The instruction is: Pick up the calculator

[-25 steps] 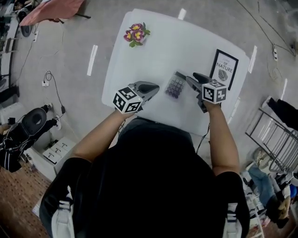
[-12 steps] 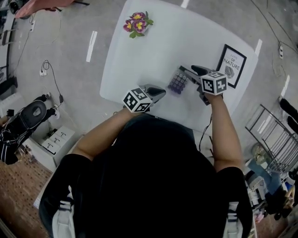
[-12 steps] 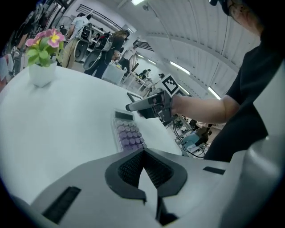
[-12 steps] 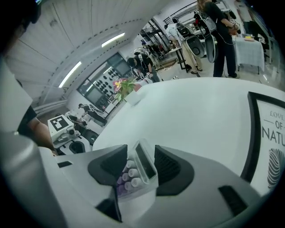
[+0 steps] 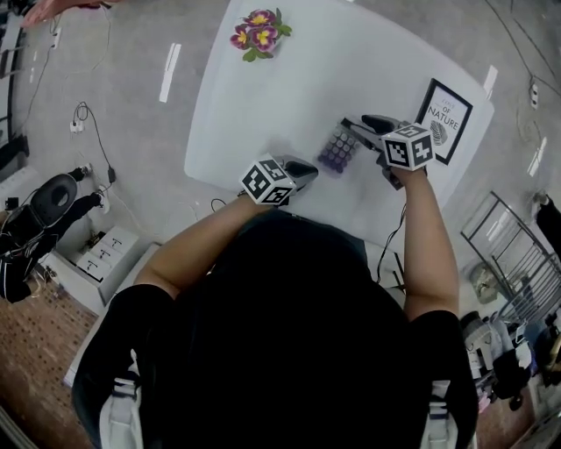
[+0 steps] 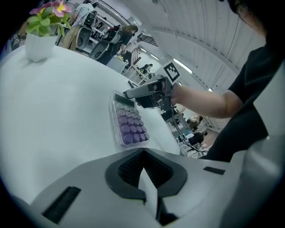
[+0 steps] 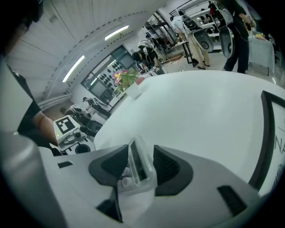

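Note:
The calculator (image 5: 337,147), clear-cased with purple keys, lies flat on the white table (image 5: 263,96). My right gripper (image 5: 351,125) reaches it from the right. In the right gripper view its display end (image 7: 139,162) stands between the jaws (image 7: 140,156), which are closing on it with only slim gaps left. The left gripper view shows the keys (image 6: 129,127) and the right gripper (image 6: 144,91) at the far end. My left gripper (image 5: 308,168) is shut and empty just left of the calculator, with its fingers (image 6: 133,167) met.
A white pot of pink and yellow flowers (image 5: 259,26) stands at the table's far left. A black-framed print (image 5: 445,110) lies at the right edge, close behind my right gripper. Cables and a metal rack (image 5: 517,254) sit on the floor around the table.
Both grippers have come down toward the table. The left one moved right, closer to the calculator. The right one's jaws now straddle the calculator's display end.

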Available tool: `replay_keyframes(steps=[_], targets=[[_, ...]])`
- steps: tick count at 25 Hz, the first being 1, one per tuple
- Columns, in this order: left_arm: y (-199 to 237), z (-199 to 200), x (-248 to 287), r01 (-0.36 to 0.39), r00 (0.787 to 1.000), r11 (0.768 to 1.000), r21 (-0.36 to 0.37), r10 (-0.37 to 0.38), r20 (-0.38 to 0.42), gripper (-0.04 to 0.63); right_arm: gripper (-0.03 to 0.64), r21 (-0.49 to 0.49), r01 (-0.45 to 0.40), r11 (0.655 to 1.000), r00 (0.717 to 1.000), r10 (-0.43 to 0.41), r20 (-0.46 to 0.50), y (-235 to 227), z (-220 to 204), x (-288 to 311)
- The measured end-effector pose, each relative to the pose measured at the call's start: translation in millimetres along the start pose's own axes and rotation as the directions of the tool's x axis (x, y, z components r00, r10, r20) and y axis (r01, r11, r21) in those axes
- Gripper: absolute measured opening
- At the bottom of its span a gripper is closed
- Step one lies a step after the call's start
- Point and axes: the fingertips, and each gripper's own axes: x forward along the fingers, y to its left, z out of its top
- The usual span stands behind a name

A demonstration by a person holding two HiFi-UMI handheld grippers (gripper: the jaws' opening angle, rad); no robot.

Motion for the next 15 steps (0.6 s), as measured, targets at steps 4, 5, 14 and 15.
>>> replay_keyframes(steps=[4,5,14,15], targets=[[2.8,-1.1,9.1,0.006,1.000,1.000,-0.009,-0.006,-0.016,0.018,0.184,-0.067,-0.023,0.997,0.994,0.016,-0.107,-4.2,-14.3,10.1],[3.9,-1.4,10.8,0.004,1.000,1.000,-0.012,-0.004,-0.022,0.018,0.179,-0.070,-0.032,0.997,0.993,0.024,-0.115,-4.3,-15.1,10.5],[9.2,-7.4,25.3,0.012,0.997,0.996,-0.086,-0.019,-0.072,0.018,0.165,-0.014,-0.167,0.986,0.974,0.163,-0.155,2.2,-14.9,7.5],[9.4,-7.7,25.6,0.016,0.997,0.996,-0.090,-0.023,-0.077,0.018,0.153,-0.002,-0.182,0.983,0.971,0.179,-0.159,3.0,-14.9,8.7]])
